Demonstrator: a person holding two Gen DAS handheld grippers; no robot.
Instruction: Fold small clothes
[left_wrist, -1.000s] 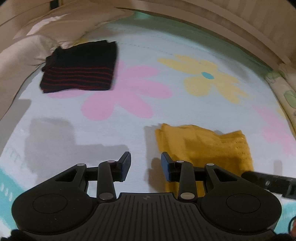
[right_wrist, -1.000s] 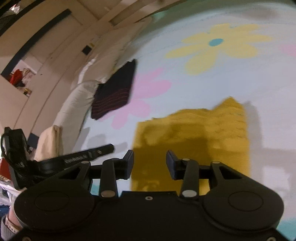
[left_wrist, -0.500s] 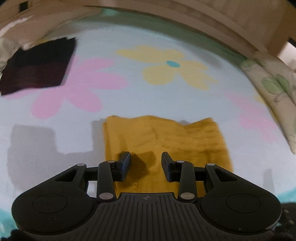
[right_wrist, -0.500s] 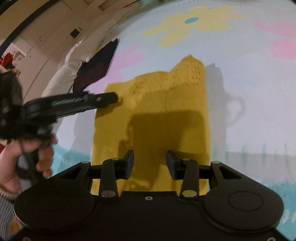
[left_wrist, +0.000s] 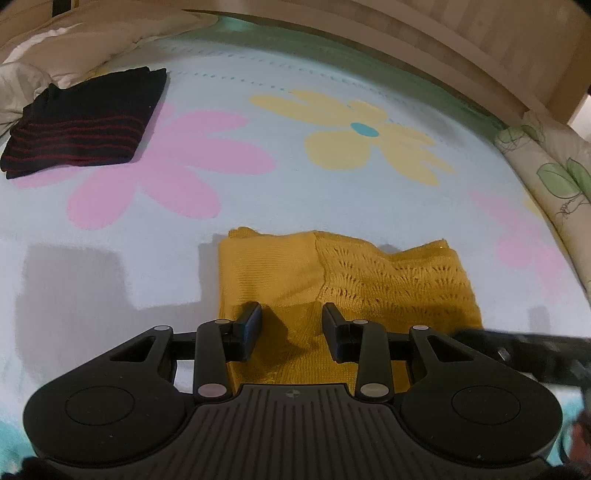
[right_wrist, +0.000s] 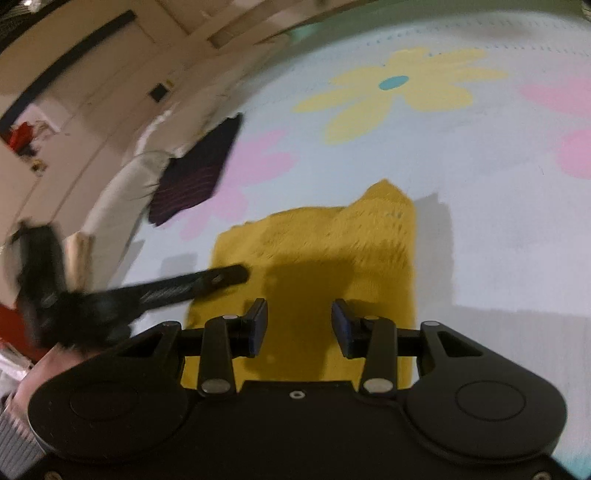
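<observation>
A mustard-yellow knitted garment (left_wrist: 343, 288) is seen lying flat on a pale blue sheet (left_wrist: 332, 199) printed with large pink and yellow flowers, in the near part of the bed and roughly in the middle from left to right. It appears already doubled over at least once: a plain-knit panel is laid over the left portion and an openwork panel is exposed on the right, with a fairly straight left edge and a neat far edge. A dark garment with red stripes (left_wrist: 81, 122) is set at the far left, beside white pillows (left_wrist: 55, 40), and is judged to be finished, since it is stacked as a compact rectangle. The left gripper (left_wrist: 291, 325) is held low over the near left part of the yellow piece with its jaws apart and nothing pinched between them; cloth is seen in the gap, but whether the tips touch it cannot be told. The right gripper (right_wrist: 298, 325) is likewise held with its jaws apart over the near edge of the yellow garment (right_wrist: 321, 258), with no fold of fabric clamped. In the right wrist view the left gripper (right_wrist: 236, 275) is seen reaching in from the left over the cloth's left border. The task is therefore judged partly done: one item is folded, and the yellow one seems to need a final fold or smoothing before being set aside.
</observation>
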